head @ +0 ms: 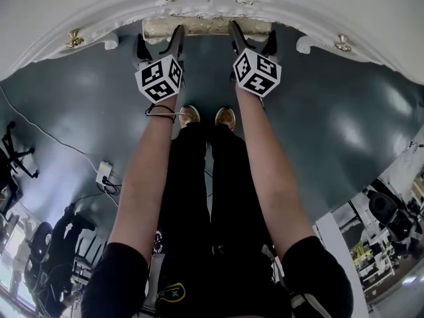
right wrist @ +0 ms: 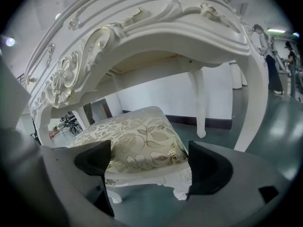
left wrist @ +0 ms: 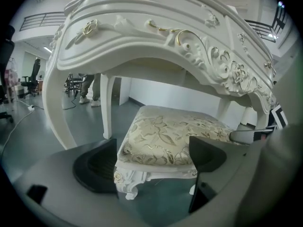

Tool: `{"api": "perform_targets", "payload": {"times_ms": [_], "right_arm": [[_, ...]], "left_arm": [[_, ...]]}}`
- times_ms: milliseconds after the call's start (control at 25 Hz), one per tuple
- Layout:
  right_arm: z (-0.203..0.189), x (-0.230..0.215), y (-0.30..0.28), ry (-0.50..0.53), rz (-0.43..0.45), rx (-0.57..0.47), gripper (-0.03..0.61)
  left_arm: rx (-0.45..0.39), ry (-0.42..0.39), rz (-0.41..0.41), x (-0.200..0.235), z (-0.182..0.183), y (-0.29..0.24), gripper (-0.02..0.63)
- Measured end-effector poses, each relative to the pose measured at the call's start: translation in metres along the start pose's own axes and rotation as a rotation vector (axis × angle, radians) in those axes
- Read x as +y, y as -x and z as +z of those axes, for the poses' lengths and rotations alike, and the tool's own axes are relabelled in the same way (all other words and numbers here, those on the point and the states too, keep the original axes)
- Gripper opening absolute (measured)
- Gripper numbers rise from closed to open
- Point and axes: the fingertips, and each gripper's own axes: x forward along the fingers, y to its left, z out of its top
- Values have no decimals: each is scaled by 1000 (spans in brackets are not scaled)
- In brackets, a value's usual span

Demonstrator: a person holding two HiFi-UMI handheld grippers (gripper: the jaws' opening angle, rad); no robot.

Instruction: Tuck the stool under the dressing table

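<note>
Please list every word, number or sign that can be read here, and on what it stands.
No readable words or numbers anywhere.
Cube on left gripper, cube on right gripper: only black-and-white square patterns, no letters.
Emblem on the person's trousers: too small to read.

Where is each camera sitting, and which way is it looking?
Head view: on the person's head, looking down; shows arms, legs, left gripper, right gripper.
Left gripper view: on the left gripper, facing stool and table from low; its open jaws show.
Right gripper view: on the right gripper, facing them from the right side; open jaws show.
Shared: both gripper views see the stool and table.
</note>
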Motion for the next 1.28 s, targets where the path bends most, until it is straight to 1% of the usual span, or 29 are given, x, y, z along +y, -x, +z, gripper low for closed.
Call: {"api": "perform_targets", "payload": {"times_ms": [80, 200, 320, 600, 880, 1000, 1160, 1280], "right_arm": [[6, 3, 8, 42, 2, 8, 508], [17, 8, 27, 82, 7, 16, 508], [34, 18, 50, 123, 20, 17, 508], [93, 52, 113, 213, 56, -29, 505], [147, 80, 162, 263, 88, -86, 502], [185, 91, 179, 291, 109, -133, 499], [258, 96, 216, 331, 136, -199, 497], [304, 99, 238, 357, 150, -245, 494]], "left_arm": [[17, -10, 6, 1, 4, 8, 488], [36, -25, 10, 1, 14, 25, 488], [39, -56, -6, -5, 32, 48, 488], [-13, -101, -47, -24, 96, 107, 488], [-81, -150, -87, -42, 159, 152, 488], [-133, -165, -101, -52, 198, 170, 488], [-201, -238, -131, -90, 263, 198, 488], [-248, -266, -152, -113, 306, 214, 488]]}}
